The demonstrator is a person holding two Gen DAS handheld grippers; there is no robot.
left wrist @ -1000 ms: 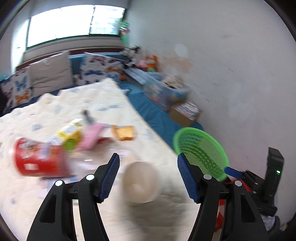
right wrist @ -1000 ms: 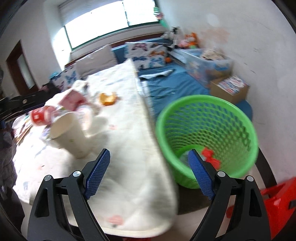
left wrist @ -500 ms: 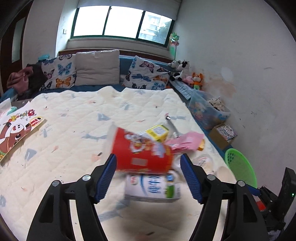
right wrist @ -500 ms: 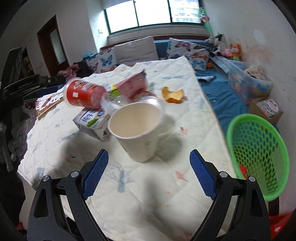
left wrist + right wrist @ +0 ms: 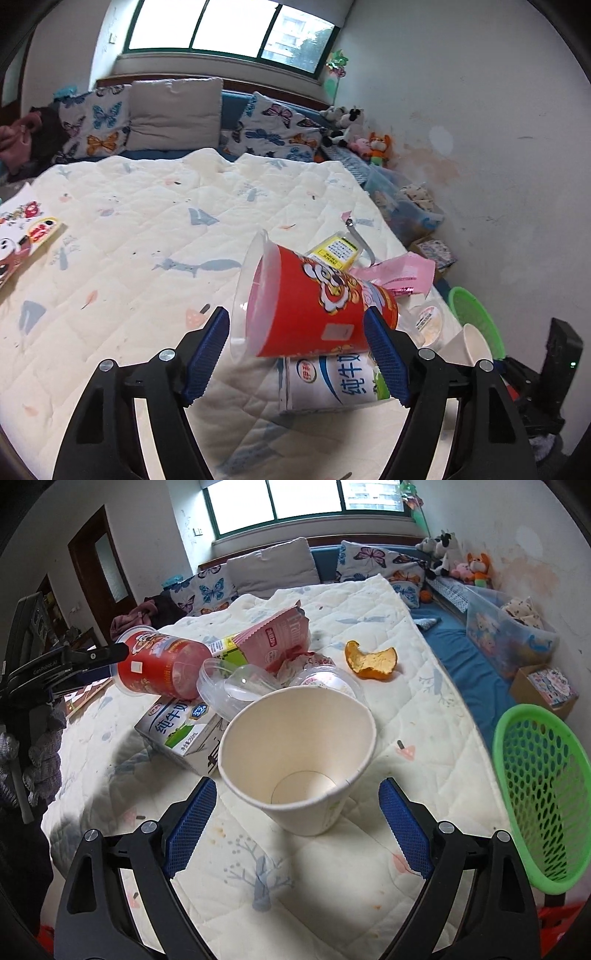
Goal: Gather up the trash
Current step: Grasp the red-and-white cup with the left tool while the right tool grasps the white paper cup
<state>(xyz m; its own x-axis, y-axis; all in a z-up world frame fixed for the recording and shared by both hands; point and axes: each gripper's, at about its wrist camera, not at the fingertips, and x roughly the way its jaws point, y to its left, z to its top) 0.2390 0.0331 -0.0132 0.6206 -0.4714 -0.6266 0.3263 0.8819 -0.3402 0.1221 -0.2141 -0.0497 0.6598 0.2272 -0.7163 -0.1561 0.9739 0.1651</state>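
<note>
Trash heaped on the bed, both hand-held grippers gaping wide.

The left hand-held gripper (image 5: 297, 354) straddles the tipped red cup (image 5: 310, 306); whether its pads touch is unclear. That cup hides part of the milk carton (image 5: 332, 380). The right hand-held gripper (image 5: 295, 827) flanks the upright paper cup (image 5: 299, 753) without contact. The green basket (image 5: 535, 801) is cut off beside the bed (image 5: 424, 709).

Red cup (image 5: 310, 306) lies sideways atop milk carton (image 5: 332, 380).
</note>
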